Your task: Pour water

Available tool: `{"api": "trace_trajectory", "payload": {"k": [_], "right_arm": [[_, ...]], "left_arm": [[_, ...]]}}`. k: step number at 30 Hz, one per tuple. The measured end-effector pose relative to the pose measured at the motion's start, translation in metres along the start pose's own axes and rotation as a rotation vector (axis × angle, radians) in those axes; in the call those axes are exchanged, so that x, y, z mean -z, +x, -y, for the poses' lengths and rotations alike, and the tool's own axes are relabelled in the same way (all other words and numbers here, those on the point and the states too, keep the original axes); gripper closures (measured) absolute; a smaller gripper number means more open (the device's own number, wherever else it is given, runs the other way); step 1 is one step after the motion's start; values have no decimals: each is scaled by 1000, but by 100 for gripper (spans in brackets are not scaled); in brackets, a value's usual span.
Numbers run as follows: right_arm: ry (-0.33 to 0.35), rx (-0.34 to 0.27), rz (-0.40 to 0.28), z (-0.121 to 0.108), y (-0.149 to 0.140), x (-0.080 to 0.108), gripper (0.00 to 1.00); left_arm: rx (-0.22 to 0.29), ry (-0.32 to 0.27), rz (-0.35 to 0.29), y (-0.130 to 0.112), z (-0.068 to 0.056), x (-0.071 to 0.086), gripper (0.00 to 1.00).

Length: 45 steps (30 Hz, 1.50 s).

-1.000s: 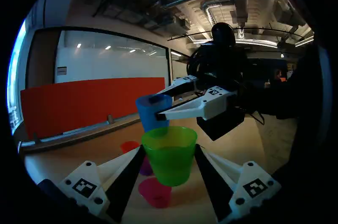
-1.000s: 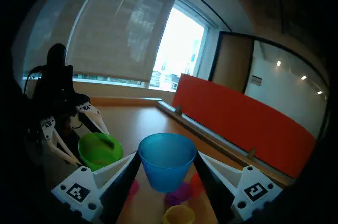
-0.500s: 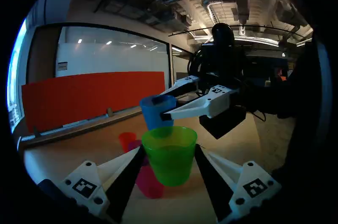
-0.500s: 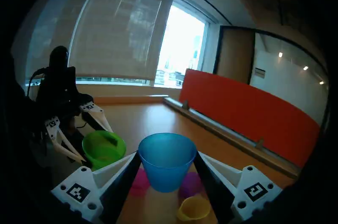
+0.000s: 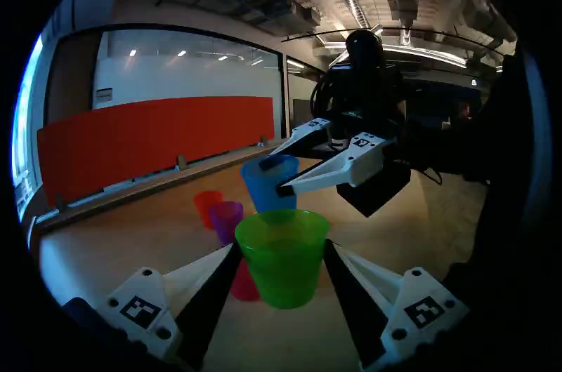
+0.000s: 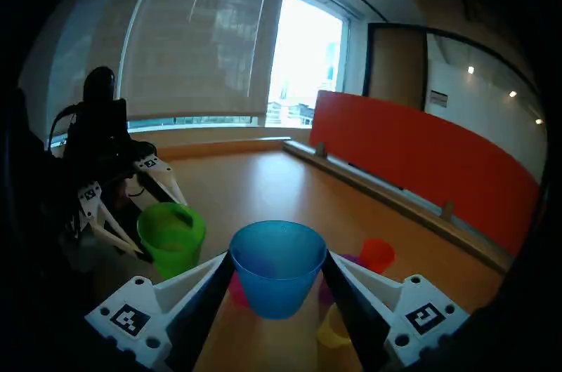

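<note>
A green cup (image 5: 282,260) is held upright between the two fingers of the left gripper (image 5: 282,249), which are pressed against its sides just below the rim. A blue cup (image 6: 278,270) is clamped in the same way by the right gripper (image 6: 278,260), also upright. In the right gripper view the inside of the blue cup is seen from above. It appears empty, though a little clear water could not be ruled out in this dim light. What the green cup holds cannot be told.

In the left gripper view the blue cup (image 5: 269,186) is seen just beyond the green cup's rim and slightly higher, carried in from the upper right. In the right gripper view the green cup (image 6: 171,238) is found ahead and to the left of the blue one, with a gap between them.

Lower down, on the wooden table (image 5: 126,253), a red cup (image 5: 208,205) and a purple cup (image 5: 226,220) are set close together, ahead and left of the left gripper. A pink cup (image 5: 244,286) is partly hidden behind the green cup and the left finger. A yellow cup (image 6: 330,330) is glimpsed beside the right gripper's right finger. An orange panel (image 5: 154,133) is seen beyond the table's far edge.
</note>
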State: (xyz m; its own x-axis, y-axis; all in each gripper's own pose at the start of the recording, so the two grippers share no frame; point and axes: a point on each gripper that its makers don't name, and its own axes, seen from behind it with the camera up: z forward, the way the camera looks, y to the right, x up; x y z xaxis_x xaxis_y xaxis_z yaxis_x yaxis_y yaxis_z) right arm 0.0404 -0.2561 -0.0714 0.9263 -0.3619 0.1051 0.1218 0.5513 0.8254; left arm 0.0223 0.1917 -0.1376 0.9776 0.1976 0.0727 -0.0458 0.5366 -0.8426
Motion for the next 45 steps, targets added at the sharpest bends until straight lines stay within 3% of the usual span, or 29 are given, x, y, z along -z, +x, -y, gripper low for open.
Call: {"api": "trace_trajectory", "payload": {"k": [21,45], "right_arm": [[56,-18,84,18,-51,-3,9],[102,-15,124,35,-87,-12,9]], "left_arm": [[-8,19,133,-53,3,11,17],[13,34,191,-81,4,21,17]]}}
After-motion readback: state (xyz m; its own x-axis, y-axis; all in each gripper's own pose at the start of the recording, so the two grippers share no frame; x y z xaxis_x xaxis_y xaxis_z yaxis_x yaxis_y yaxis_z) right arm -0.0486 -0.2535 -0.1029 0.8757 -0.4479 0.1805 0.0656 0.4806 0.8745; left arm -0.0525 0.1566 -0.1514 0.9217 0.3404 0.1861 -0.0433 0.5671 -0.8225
